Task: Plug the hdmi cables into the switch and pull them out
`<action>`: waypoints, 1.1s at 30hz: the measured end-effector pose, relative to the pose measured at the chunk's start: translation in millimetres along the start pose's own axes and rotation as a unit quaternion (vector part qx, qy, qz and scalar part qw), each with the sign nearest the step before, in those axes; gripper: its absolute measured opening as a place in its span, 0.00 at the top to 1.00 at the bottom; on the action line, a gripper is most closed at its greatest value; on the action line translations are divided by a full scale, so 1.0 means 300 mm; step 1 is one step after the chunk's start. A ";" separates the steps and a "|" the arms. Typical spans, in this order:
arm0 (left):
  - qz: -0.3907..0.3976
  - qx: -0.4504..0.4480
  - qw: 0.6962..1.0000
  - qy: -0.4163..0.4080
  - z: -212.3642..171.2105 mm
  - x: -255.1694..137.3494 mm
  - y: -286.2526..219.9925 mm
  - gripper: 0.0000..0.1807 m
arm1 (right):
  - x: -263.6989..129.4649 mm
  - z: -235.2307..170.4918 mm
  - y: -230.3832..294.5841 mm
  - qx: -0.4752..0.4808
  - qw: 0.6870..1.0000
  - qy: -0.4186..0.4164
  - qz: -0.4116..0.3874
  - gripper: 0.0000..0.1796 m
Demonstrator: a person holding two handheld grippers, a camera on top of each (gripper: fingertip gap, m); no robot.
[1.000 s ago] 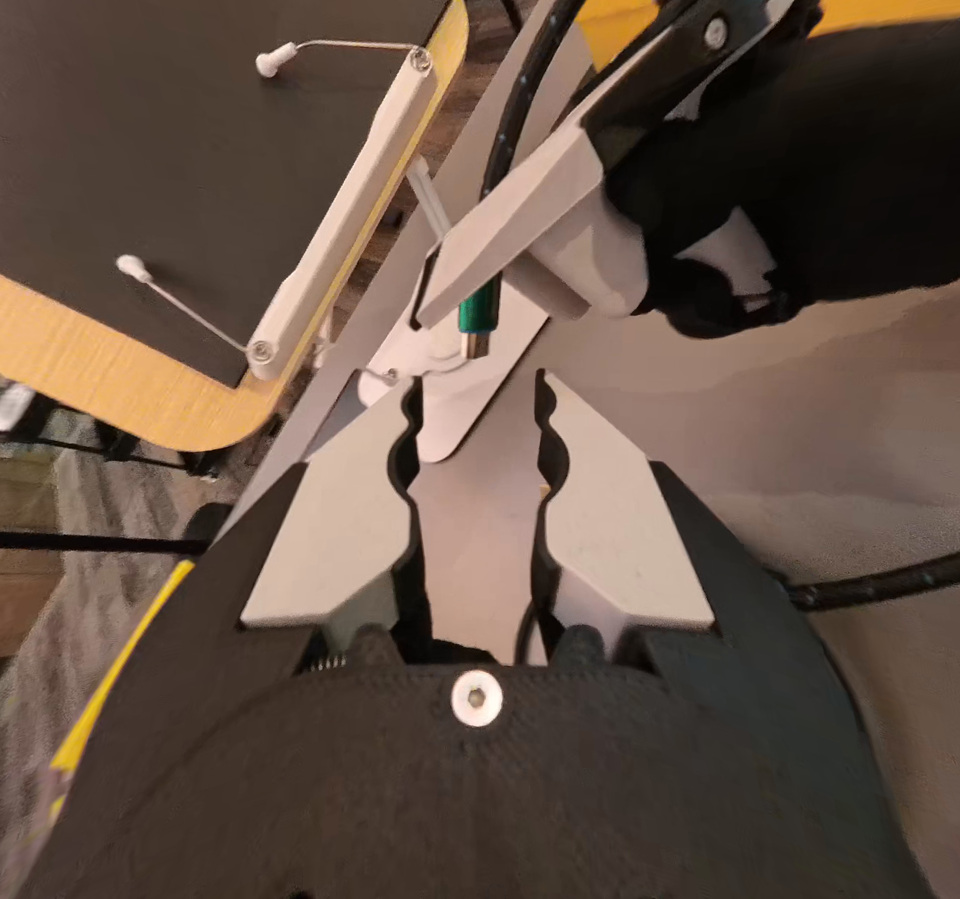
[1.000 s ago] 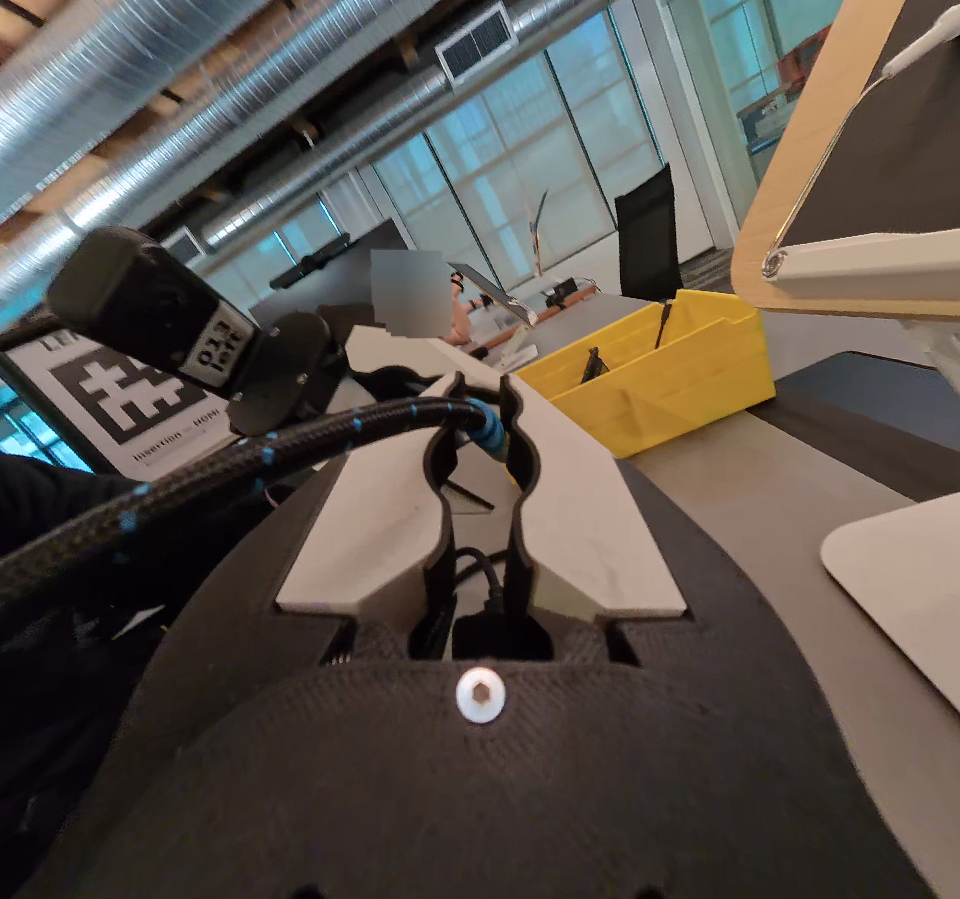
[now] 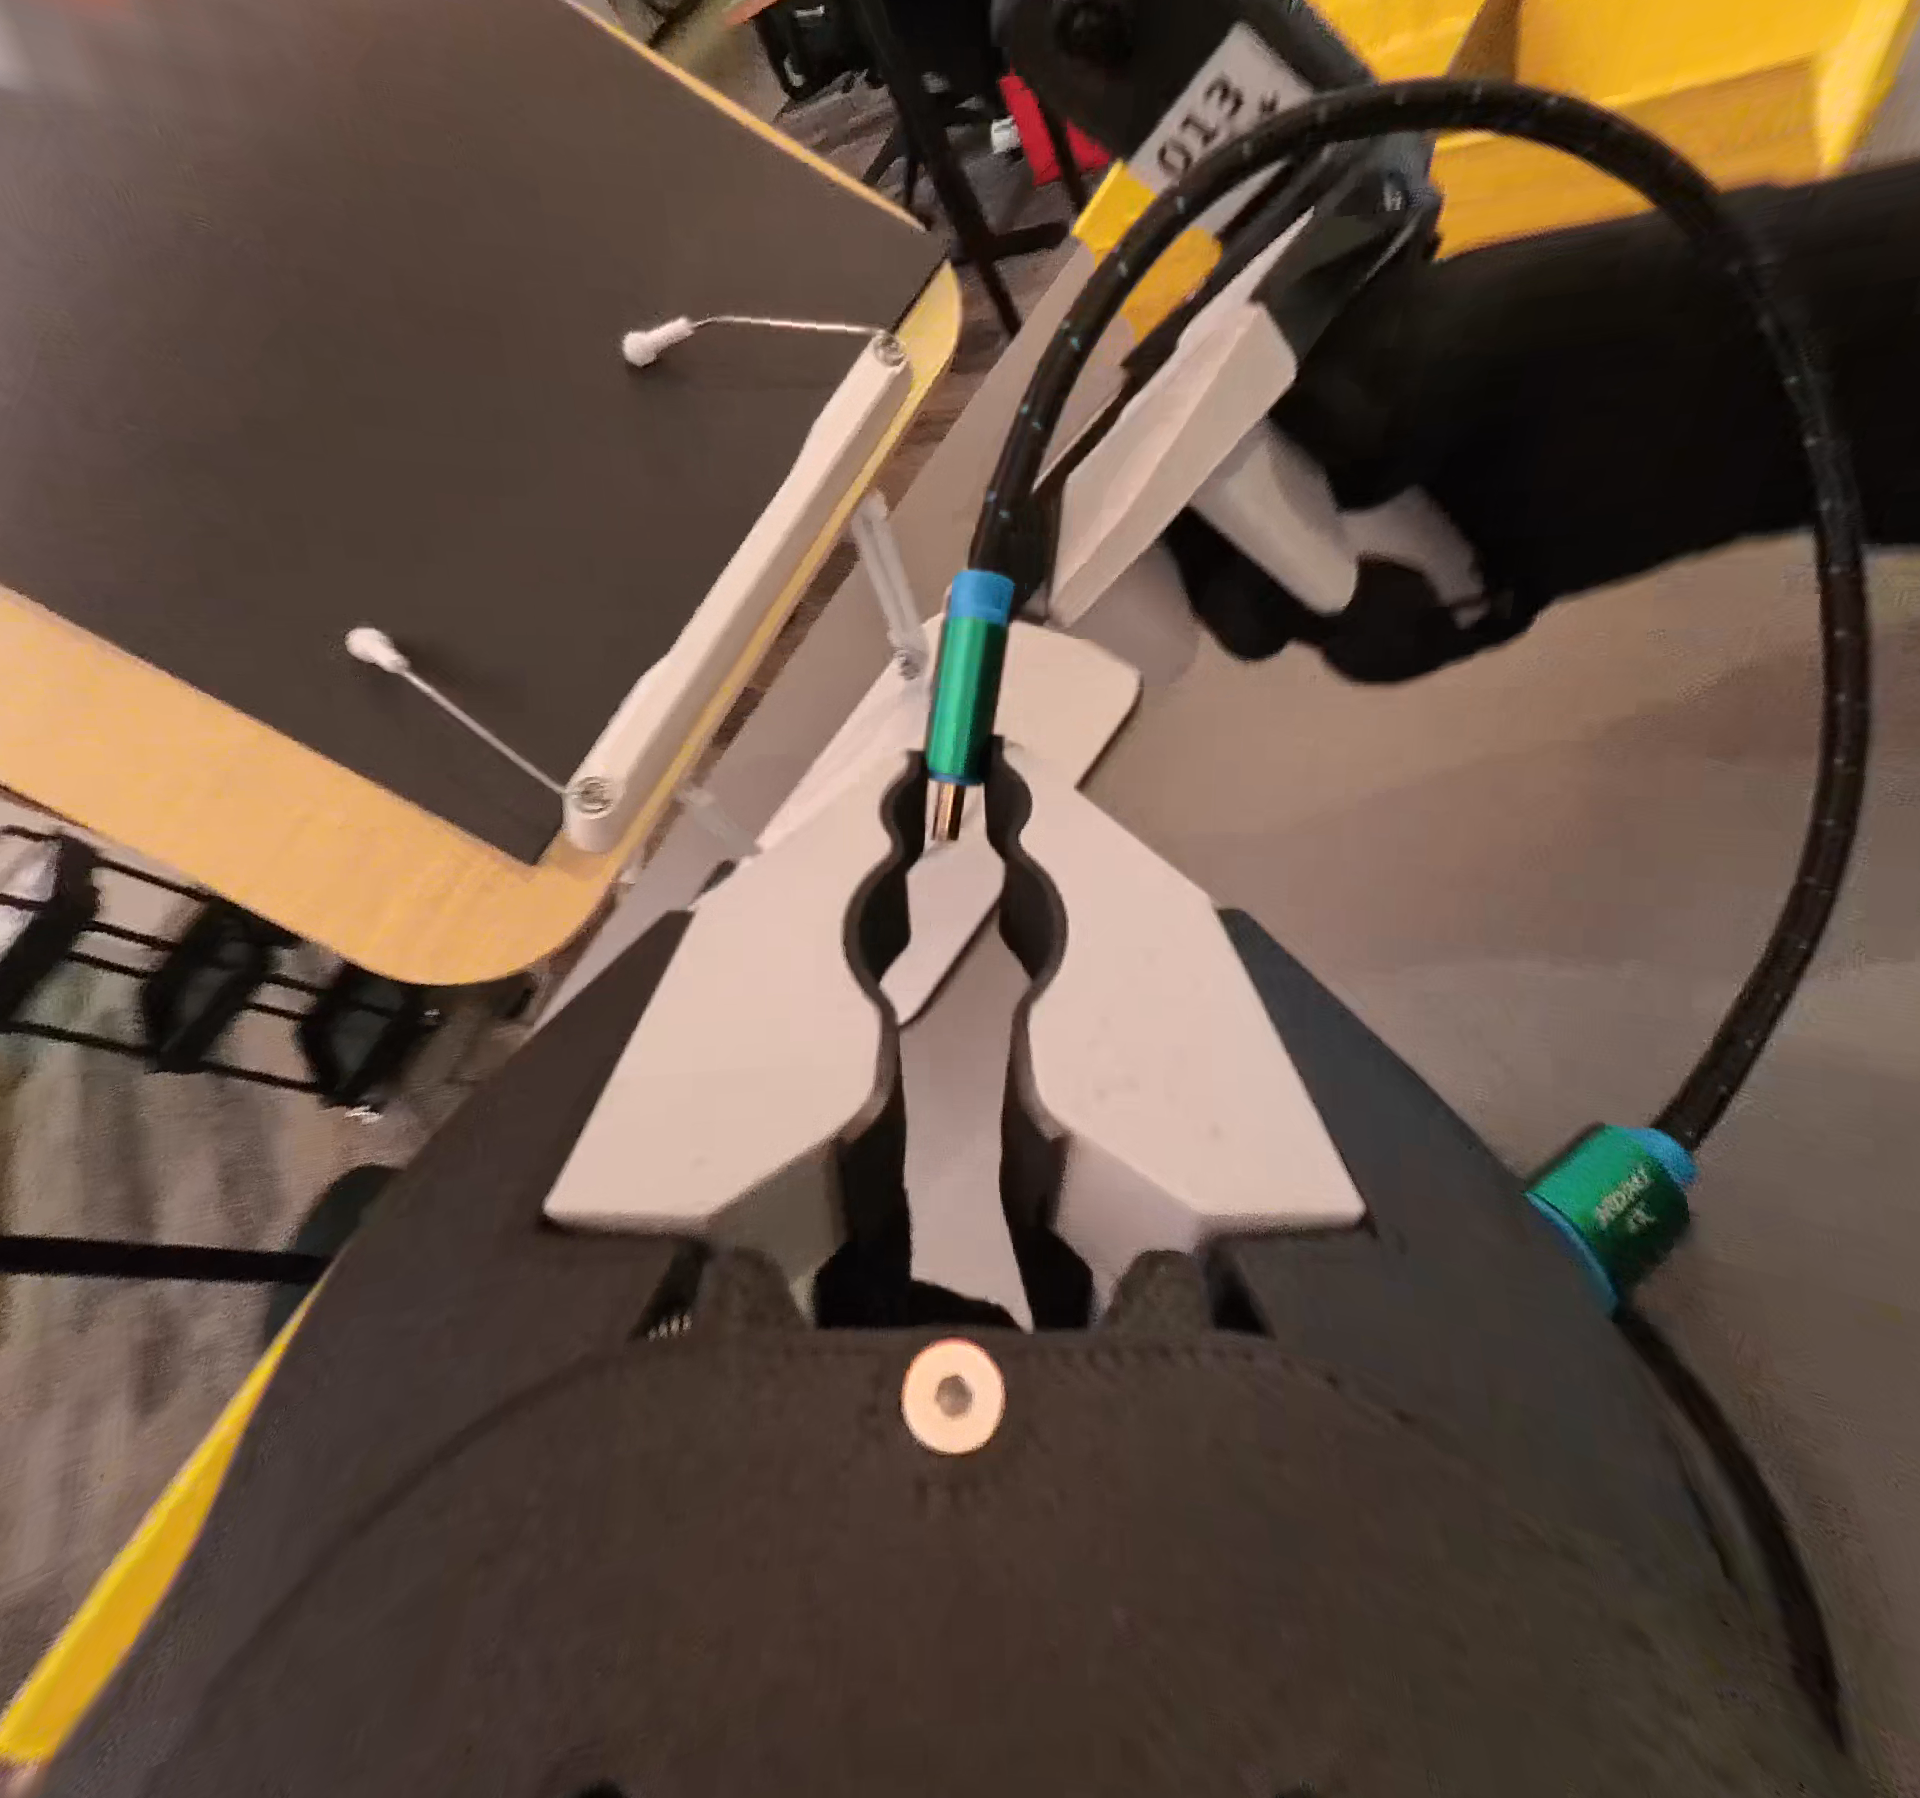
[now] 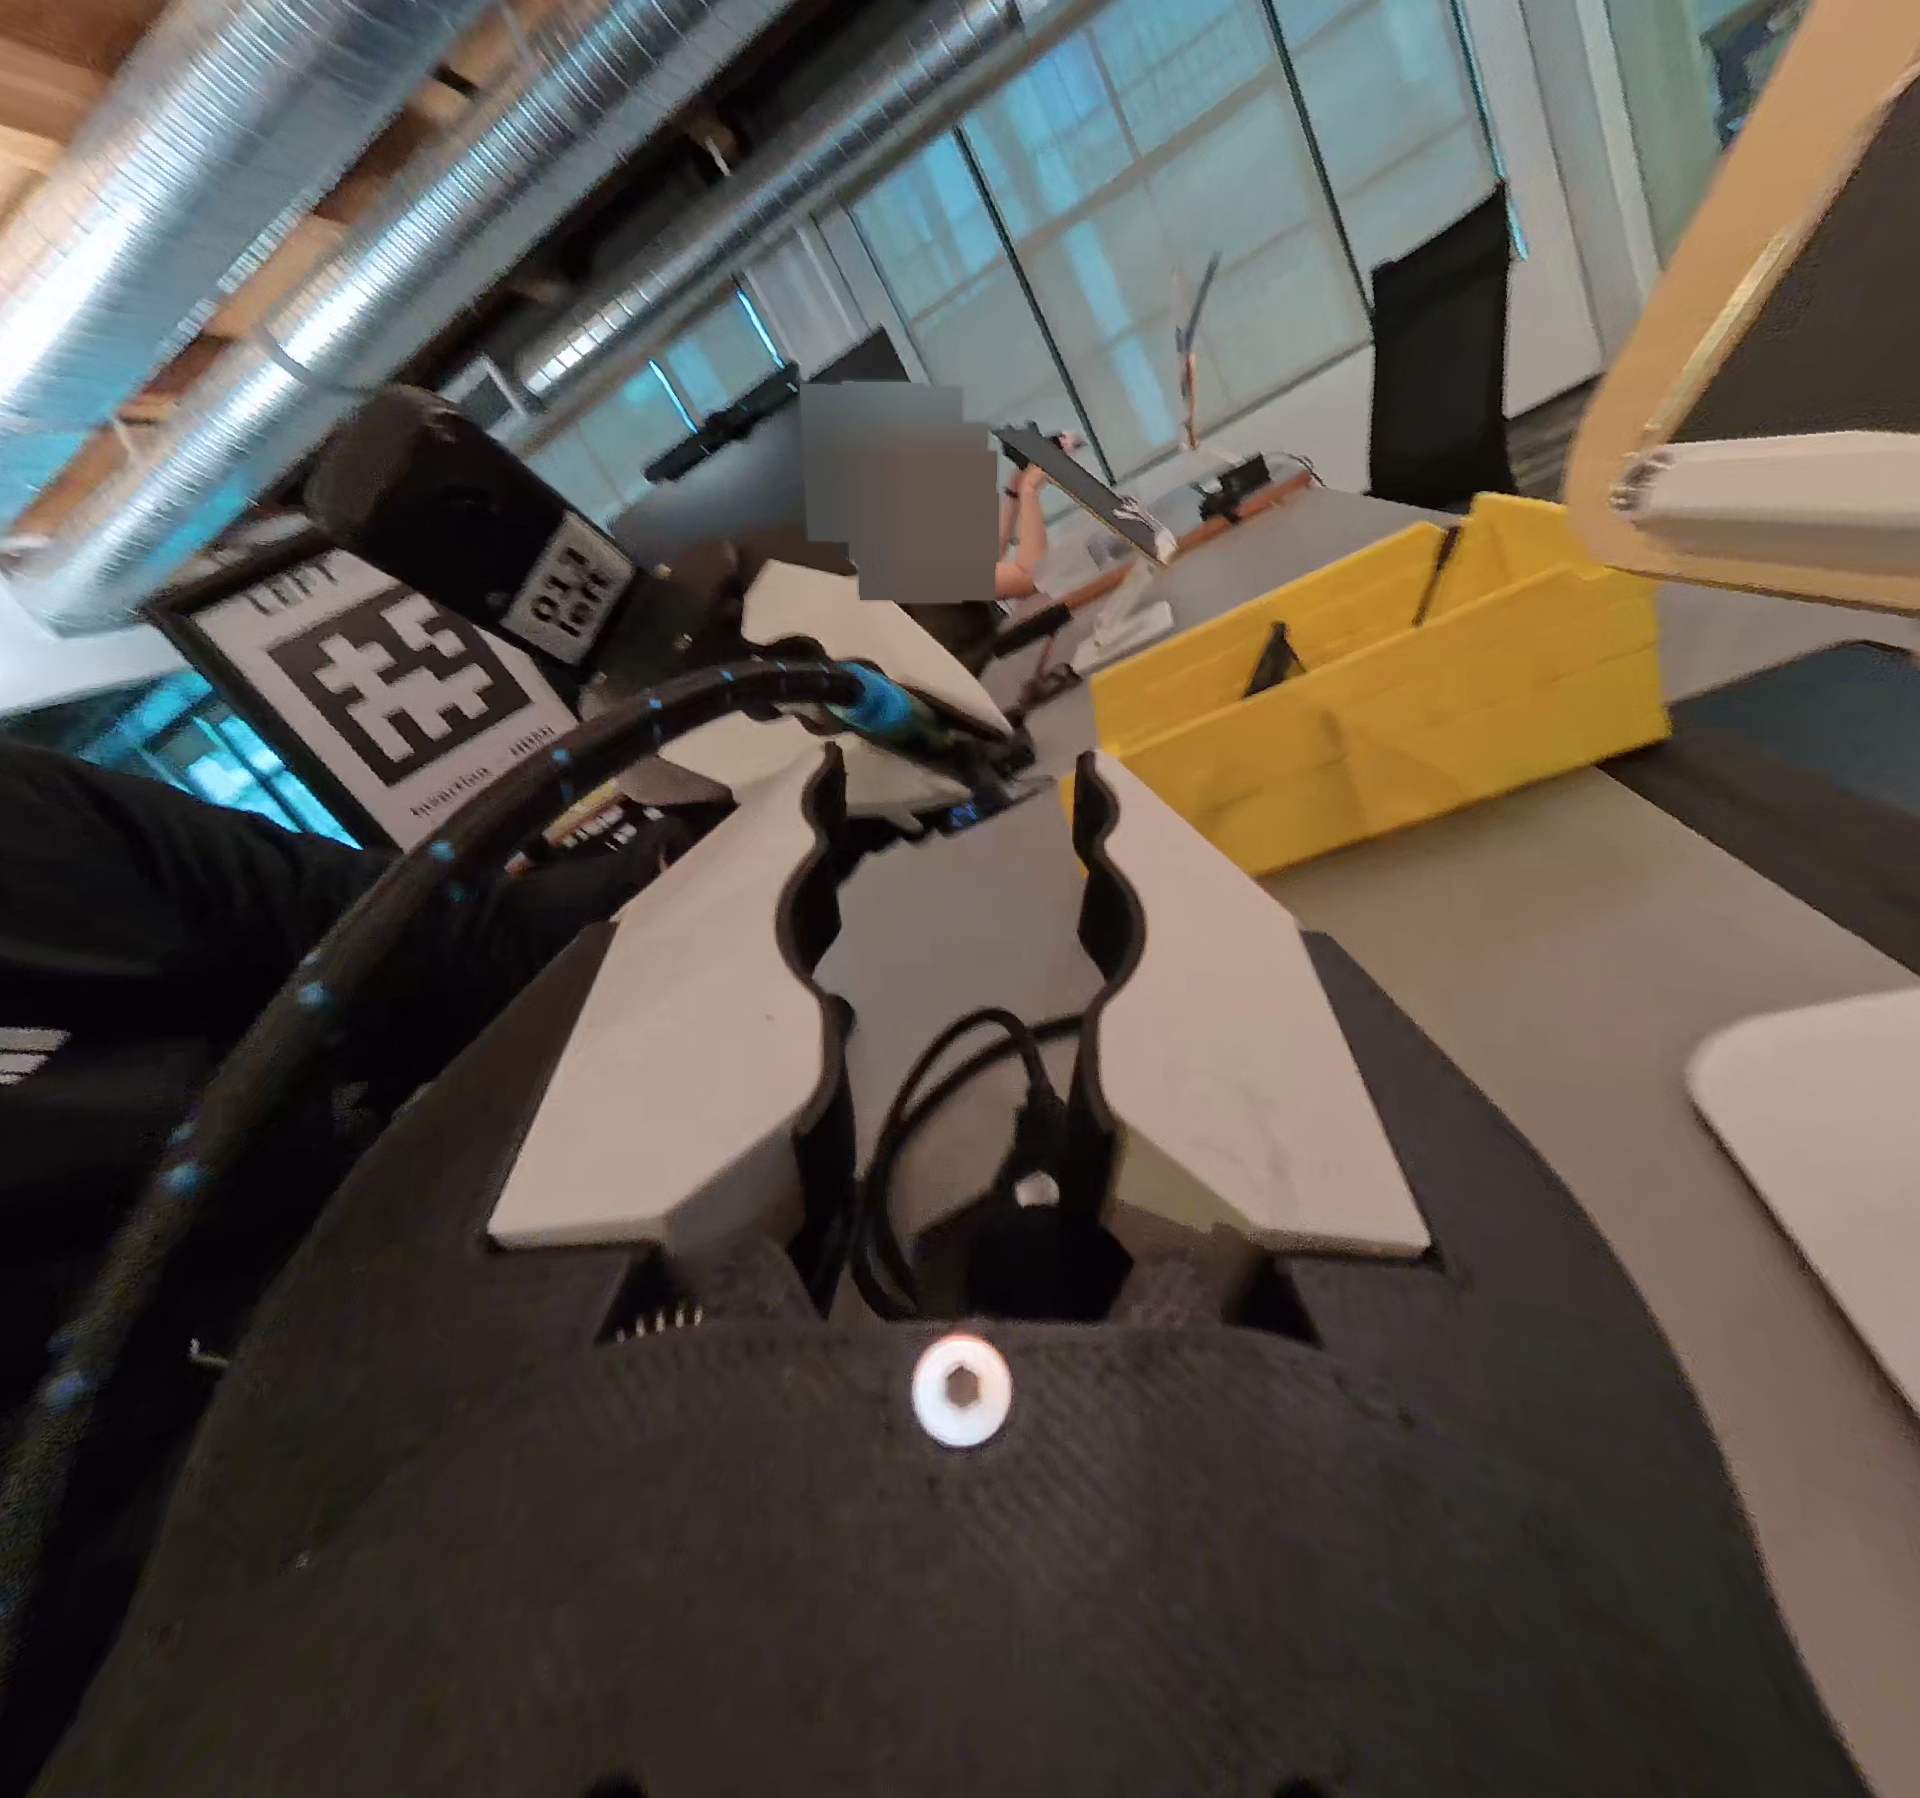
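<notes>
Left gripper point(image 3: 961, 792) pinching the green HDMI plug point(image 3: 964, 699) above the grey bench point(image 3: 1455, 917), right gripper point(image 4: 951, 777) spread and empty, yellow bin point(image 4: 1382, 699) toward the bench's far edge, then glass walls point(image 4: 1143, 221) under silver ceiling ducts point(image 4: 312, 86).

Dim, warm indoor light, daylight through far windows point(image 4: 1195, 221); motion blur and wide-angle bending at edges.
</notes>
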State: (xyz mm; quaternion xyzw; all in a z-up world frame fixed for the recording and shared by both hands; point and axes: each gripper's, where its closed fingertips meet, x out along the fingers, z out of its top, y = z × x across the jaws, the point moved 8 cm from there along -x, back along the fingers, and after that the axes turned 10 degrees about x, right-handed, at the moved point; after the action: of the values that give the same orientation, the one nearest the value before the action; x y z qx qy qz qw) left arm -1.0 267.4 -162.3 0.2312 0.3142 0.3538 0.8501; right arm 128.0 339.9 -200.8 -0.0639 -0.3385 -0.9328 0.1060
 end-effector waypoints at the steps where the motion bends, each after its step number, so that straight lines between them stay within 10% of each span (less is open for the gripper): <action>1: 0.007 0.016 1.000 0.007 0.001 -0.006 0.004 0.95 | -0.023 0.007 -0.007 -0.010 1.000 0.013 -0.023 0.76; 9: 0.065 0.122 0.989 0.043 0.017 -0.041 0.021 0.95 | -0.197 0.153 0.108 -0.146 0.978 0.004 -0.149 0.80; 19: 0.155 0.274 0.945 0.093 0.082 -0.032 -0.017 0.95 | 0.020 0.075 0.244 -0.177 0.967 0.128 -0.130 0.75; 33: 0.194 0.367 0.908 0.061 0.156 -0.044 -0.064 0.96 | 0.020 0.073 0.229 -0.248 0.959 0.082 -0.108 0.69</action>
State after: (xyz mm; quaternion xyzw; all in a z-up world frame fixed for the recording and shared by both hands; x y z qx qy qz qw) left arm 33.0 237.2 -136.6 0.5610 0.4224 0.3850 0.5988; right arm 139.9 301.8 -140.6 0.0253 -0.0911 -0.9954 0.0126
